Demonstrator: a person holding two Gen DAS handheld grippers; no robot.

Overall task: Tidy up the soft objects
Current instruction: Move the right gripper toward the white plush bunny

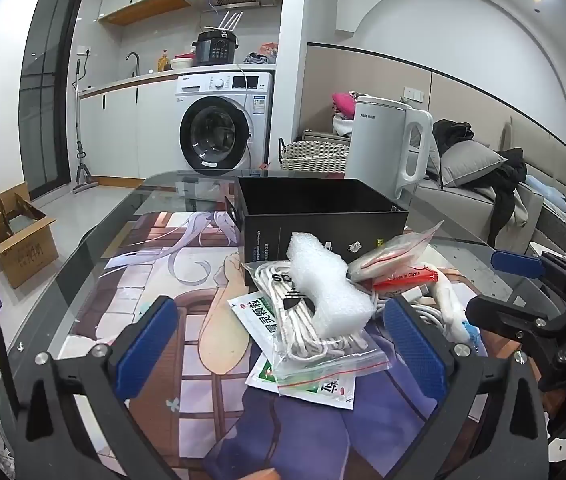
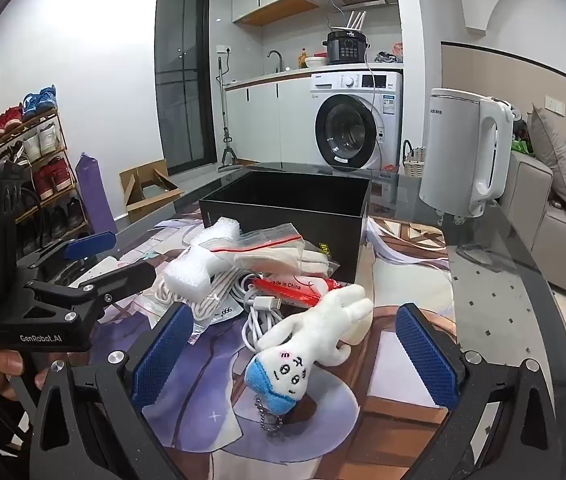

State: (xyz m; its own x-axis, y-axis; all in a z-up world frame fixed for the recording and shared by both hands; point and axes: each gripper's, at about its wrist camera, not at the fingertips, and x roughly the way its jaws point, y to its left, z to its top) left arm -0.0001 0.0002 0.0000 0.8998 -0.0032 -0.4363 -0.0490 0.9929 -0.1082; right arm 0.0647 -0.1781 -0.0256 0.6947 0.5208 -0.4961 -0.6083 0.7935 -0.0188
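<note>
A heap of soft objects lies on a glass table (image 1: 95, 240) covered by an anime-print mat (image 1: 155, 280), in front of an open black box (image 1: 323, 216). In the left wrist view, the left gripper (image 1: 283, 348) fills the bottom of the frame with its blue pads spread wide and nothing clamped; between them, at centre, a white foam piece (image 1: 331, 284) rests on a zip bag of white cord (image 1: 315, 332), which overlies green-printed sachets (image 1: 307, 384). The right gripper (image 1: 523, 280) shows at the right edge of that view. In the right wrist view, the right gripper (image 2: 295, 356) is likewise released, jaws wide apart; a white plush keychain (image 2: 307, 336) with a blue end and a ball chain lies between its pads at lower centre, touching neither. Just behind it sit a white USB cable (image 2: 263, 308), a red packet (image 2: 291, 290) and a zip bag with a red seal (image 2: 271, 248). A white kettle (image 2: 463, 148) stands at the right, beside the box.
</note>
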